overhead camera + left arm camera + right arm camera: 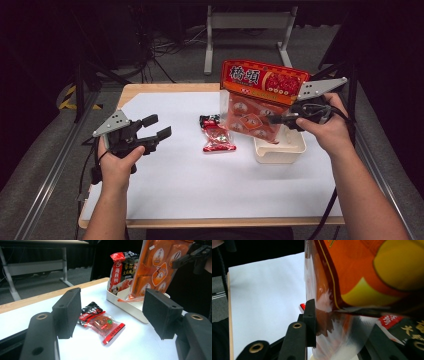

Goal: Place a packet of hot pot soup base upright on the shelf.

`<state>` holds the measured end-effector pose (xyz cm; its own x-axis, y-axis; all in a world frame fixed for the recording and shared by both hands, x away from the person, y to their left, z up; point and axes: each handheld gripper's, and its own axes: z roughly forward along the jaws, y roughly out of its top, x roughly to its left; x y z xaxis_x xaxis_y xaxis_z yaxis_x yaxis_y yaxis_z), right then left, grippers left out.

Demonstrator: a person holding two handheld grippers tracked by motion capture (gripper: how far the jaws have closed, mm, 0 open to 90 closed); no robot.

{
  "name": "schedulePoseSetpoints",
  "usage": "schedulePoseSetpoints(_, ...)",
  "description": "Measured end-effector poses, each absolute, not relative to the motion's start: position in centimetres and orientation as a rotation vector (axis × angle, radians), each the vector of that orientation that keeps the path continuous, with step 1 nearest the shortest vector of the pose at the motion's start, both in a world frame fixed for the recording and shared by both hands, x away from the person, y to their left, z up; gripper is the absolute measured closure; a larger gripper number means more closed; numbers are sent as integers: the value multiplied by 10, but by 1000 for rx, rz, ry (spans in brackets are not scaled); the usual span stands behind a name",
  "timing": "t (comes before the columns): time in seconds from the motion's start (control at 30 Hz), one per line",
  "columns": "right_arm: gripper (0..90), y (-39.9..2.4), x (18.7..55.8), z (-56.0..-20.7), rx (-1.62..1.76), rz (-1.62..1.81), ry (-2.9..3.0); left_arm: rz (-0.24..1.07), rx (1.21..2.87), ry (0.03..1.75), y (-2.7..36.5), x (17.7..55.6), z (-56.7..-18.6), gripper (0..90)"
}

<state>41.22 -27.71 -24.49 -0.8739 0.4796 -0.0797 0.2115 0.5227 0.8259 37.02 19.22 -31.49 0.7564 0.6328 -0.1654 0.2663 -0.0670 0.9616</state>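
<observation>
Covering most of a wooden table (131,90), a white sheet (200,185) lies under both tongs. Next in size is a tall orange-red bag (260,97) of wrapped portions, held upright with its lower end in a shallow cream tray (280,152). The right gripper (280,119) is pinching this bag near its middle, coming in from the bag's right side in the high view; a hand (327,127) grips the tool. The right gripper view shows what the high view does not — the jaws pressing on clear, crinkled film at the bag's edge, with a dark packet printed in white characters just below. The left gripper view adds a second pouch (122,271), red and black, standing in the tray behind the orange bag; from above that pouch is hidden.

The left gripper (160,127) hovers well apart from the tray, its jaws spread with nothing between them, held by the other hand (117,162). Ahead of those jaws, between the two tongs, lies a small red snack packet (216,136) flat on the sheet; the left gripper view shows a round brown piece inside its clear wrapper.
</observation>
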Motion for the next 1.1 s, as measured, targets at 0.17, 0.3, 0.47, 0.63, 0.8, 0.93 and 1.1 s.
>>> schedulePoseSetpoints(0.17,706,-288,417,-245,611,1285,2449,347,1653,733,192,371,-316,321)
schedulePoseSetpoints(0.3,707,-297,420,-244,633,1282,2431,349,1652,737,194,372,-317,320)
schedulePoseSetpoints(0.47,707,-307,424,-243,664,1273,2398,343,1654,743,194,372,-318,319)
schedulePoseSetpoints(0.63,707,-317,428,-246,693,1271,2380,345,1656,745,194,372,-318,319)
schedulePoseSetpoints(0.8,707,-323,431,-248,715,1258,2363,347,1656,746,194,373,-318,319)
schedulePoseSetpoints(0.93,707,-327,431,-251,702,1252,2315,344,1655,751,195,372,-318,319)
schedulePoseSetpoints(1.1,707,-332,432,-254,724,1243,2295,343,1655,751,195,372,-318,318)
